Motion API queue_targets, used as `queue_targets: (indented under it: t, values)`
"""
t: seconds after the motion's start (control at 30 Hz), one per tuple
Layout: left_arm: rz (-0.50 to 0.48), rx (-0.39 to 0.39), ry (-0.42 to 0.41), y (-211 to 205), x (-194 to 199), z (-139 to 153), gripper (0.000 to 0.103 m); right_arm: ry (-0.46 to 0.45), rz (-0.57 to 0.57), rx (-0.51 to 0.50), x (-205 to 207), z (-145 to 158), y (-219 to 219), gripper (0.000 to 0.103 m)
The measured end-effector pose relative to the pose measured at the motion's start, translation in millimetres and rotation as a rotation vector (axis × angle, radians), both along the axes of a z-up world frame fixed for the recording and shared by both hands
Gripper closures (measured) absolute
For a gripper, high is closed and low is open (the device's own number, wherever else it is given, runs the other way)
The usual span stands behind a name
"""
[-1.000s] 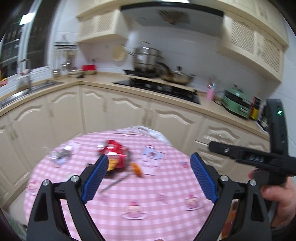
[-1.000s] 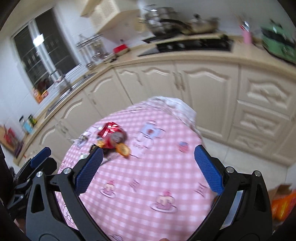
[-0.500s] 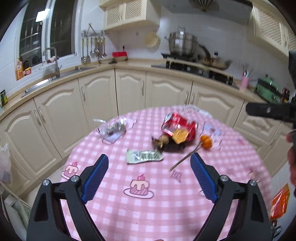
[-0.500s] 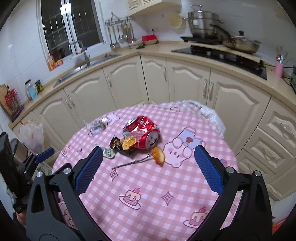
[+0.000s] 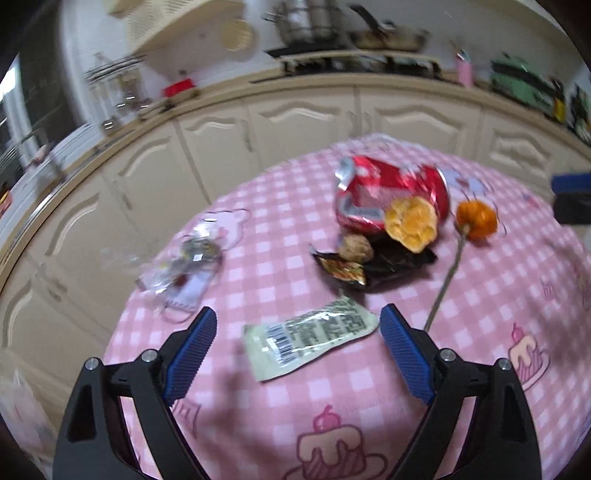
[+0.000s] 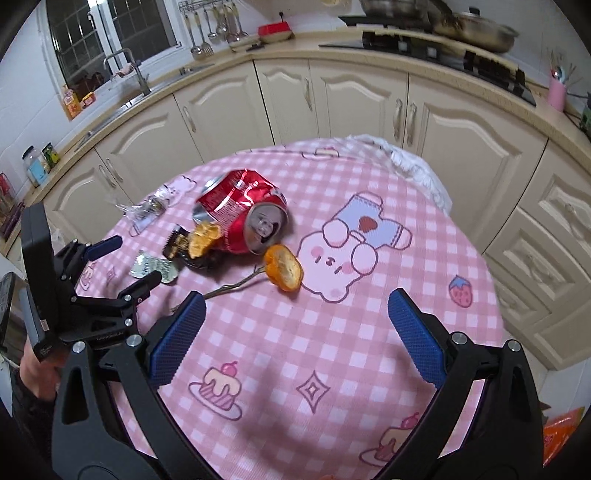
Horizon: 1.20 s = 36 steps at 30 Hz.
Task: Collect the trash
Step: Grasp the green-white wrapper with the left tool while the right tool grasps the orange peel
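Low over the wrapper (image 5: pixel 310 338) — left claw (image 5: pixel 297 332) agape

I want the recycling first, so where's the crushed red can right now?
The crushed can lies on its side at the far left of the table, touching an orange peel, beyond both open grippers.

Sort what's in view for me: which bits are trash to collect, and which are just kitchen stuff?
Trash on the table:
crushed red can
pale green wrapper
dark wrapper
clear plastic wrapper
orange peel pieces
twig

Just lying about:
pink checked tablecloth
pan
pink utensil cup
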<state>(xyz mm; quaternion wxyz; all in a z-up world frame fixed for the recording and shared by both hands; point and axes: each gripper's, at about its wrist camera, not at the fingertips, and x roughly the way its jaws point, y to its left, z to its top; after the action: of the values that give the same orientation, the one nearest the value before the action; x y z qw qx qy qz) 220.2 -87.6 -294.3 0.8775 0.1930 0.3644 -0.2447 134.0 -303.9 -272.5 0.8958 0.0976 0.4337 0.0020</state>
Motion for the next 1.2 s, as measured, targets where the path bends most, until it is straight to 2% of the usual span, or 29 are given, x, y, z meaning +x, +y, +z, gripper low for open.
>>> queue_targets:
  t: [0.03, 0.13, 0.2, 0.27, 0.33, 0.37, 0.4, 0.43, 0.47, 0.53, 0.6, 0.67, 0.73, 0.77, 0.8, 0.83, 0.9, 1.0, 1.03, 1.1, 1.17, 1.2]
  values:
    - [-0.035, 0.008, 0.029, -2.9, -0.1, -5.1, 0.015, 0.004, 0.001, 0.002, 2.8, -3.3, 0.3, 0.006]
    - [-0.09, -0.021, 0.09, -2.4, -4.0, -11.3, 0.038, 0.025, 0.004, 0.008, 14.8, -16.7, 0.6, 0.006]
    - [-0.09, -0.035, 0.096, 1.0, -5.8, -10.9, 0.057, 0.03, 0.003, 0.018, 25.2, -26.8, 0.8, 0.006]
    - [-0.091, -0.051, 0.104, 3.5, -7.2, -10.6, 0.065, 0.031, 0.004, 0.028, 34.6, -34.2, 2.0, 0.006]
    - [-0.093, -0.055, 0.111, 3.2, -9.1, -10.7, 0.089, 0.034, 0.011, 0.043, 45.6, -42.4, 4.5, 0.007]
    - [-0.091, -0.062, 0.123, 3.9, -9.3, -10.9, 0.103, 0.034, 0.016, 0.049, 47.9, -43.6, 5.6, 0.017]
    - [-0.083, -0.072, 0.13, 5.0, -9.3, -11.1, 0.103, 0.039, 0.019, 0.055, 51.6, -46.3, 7.1, 0.031]
    - [-0.078, -0.076, 0.131, 5.8, -10.1, -11.8, 0.103, 0.043, 0.021, 0.058, 53.5, -48.0, 8.2, 0.039]
    - [-0.073, -0.079, 0.131, 6.6, -11.5, -12.0, 0.103, 0.05, 0.025, 0.059, 54.1, -49.6, 9.1, 0.055]
    - [-0.07, -0.082, 0.133, 6.9, -14.5, -11.5, 0.103, 0.041, 0.031, 0.06, 50.1, -48.0, 11.3, 0.059]
    - [-0.082, -0.07, 0.122, 3.0, -17.6, -11.0, 0.103, 0.037, 0.041, 0.076, 44.3, -46.0, 9.9, 0.068]
    - [-0.071, -0.055, 0.109, 0.1, -18.1, -10.7, 0.098, 0.039, 0.038, 0.077, 40.3, -46.2, 7.8, 0.07]
    - [-0.064, -0.04, 0.089, -1.7, -17.8, -9.7, 0.071, 0.045, 0.038, 0.081, 38.4, -46.7, 5.9, 0.07]
    - [-0.054, -0.027, 0.066, -3.1, -17.4, -7.9, 0.04, 0.047, 0.04, 0.082, 37.7, -46.6, 5.6, 0.07]
    - [-0.053, -0.027, 0.03, -3.6, -18.2, -4.8, 0.032, 0.045, 0.041, 0.08, 36.8, -46.1, 5.6, 0.07]
    - [-0.068, -0.035, 0.028, -3.8, -16.6, -3.0, 0.032, 0.043, 0.042, 0.079, 36.1, -44.7, 5.8, 0.07]
    - [-0.086, -0.032, 0.028, -6.0, -11.7, -2.5, 0.032, 0.026, 0.039, 0.074, 34.7, -41.6, 7.5, 0.045]
    - [-0.104, -0.006, 0.08, -9.8, 2.4, -11.1, 0.032, 0.015, 0.042, 0.064, 37.2, -38.9, 10.5, 0.045]
    - [-0.11, -0.022, 0.091, -7.9, 6.2, -10.4, 0.035, 0.014, 0.041, 0.068, 39.5, -39.1, 11.0, 0.045]
    - [-0.121, -0.038, 0.104, -6.2, 9.6, -9.7, 0.061, 0.017, 0.039, 0.069, 45.0, -40.6, 12.6, 0.045]
    - [-0.104, -0.061, 0.114, -3.8, 11.9, -8.6, 0.074, 0.022, 0.045, 0.089, 50.8, -43.6, 15.1, 0.046]
    - [-0.1, -0.071, 0.118, -4.2, 11.5, -9.1, 0.079, 0.023, 0.047, 0.093, 52.5, -44.4, 16.3, 0.06]
